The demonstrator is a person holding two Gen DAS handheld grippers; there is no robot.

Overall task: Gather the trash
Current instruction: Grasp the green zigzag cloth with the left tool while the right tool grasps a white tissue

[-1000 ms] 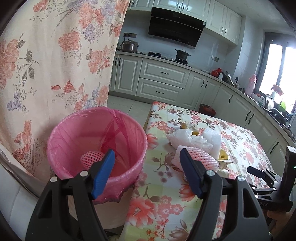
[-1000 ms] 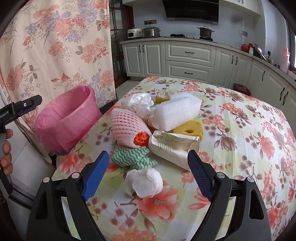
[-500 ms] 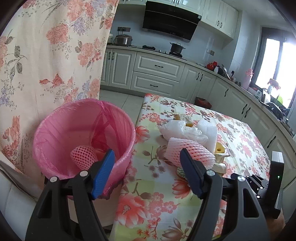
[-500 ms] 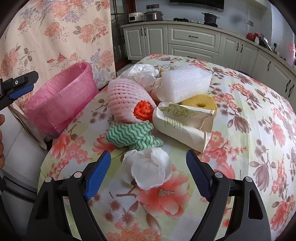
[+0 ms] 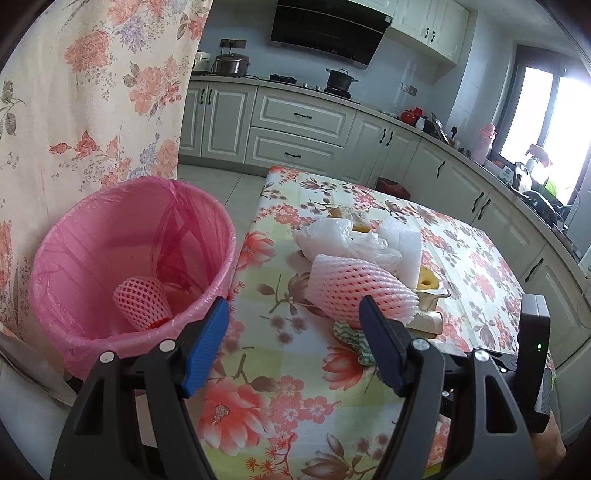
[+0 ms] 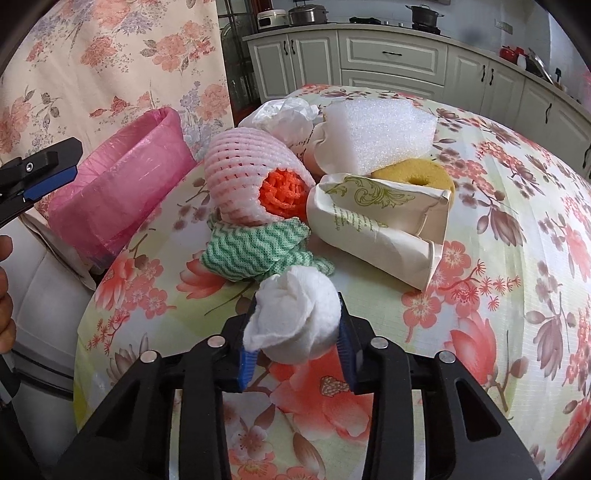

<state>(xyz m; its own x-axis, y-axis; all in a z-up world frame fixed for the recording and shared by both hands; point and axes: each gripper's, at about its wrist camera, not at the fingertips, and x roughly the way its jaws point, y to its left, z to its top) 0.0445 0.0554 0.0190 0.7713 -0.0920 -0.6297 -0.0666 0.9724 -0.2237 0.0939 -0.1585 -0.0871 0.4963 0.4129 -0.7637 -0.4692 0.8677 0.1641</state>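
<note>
A kitchen scene from two gripper-mounted cameras. A desk (image 6: 517, 258) covered in a floral cloth carries a small heap of trash.

The right gripper (image 6: 295, 332) is low over the near part of the desk, its blue-padded jaws closing on a crumpled white tissue ball (image 6: 291, 317); the pads press against both sides of the ball, which sits on the cloth at the near edge of the heap.

Just behind the tissue ball lies a green-and-white wavy-patterned cloth (image 6: 255, 251). Resting on that cloth is a pink foam fruit net (image 6: 240, 181) with orange netting showing in its open end. To the right of the net lies a flattened paper cup (image 6: 369, 225) printed with a green scroll pattern, on its side. Behind the cup is a yellow sponge ring (image 6: 417, 177), and on top of that a white foam block (image 6: 376, 129). A crumpled white plastic bag (image 6: 284, 114) sits at the far left of the heap.

The left gripper (image 5: 291, 347) is held above the desk's left edge — its jaws stand apart with nothing between them. Beyond its left finger stands a bin lined with a pink bag (image 5: 74, 258), just beside the desk's edge. Inside the bin lies a second pink foam net (image 5: 140, 302). A floral curtain (image 5: 92, 92) hangs behind the bin.

White kitchen cabinets (image 5: 295, 129) run along the far wall, with a black pot (image 5: 340, 79) on the stove under a dark range hood (image 5: 325, 29).
</note>
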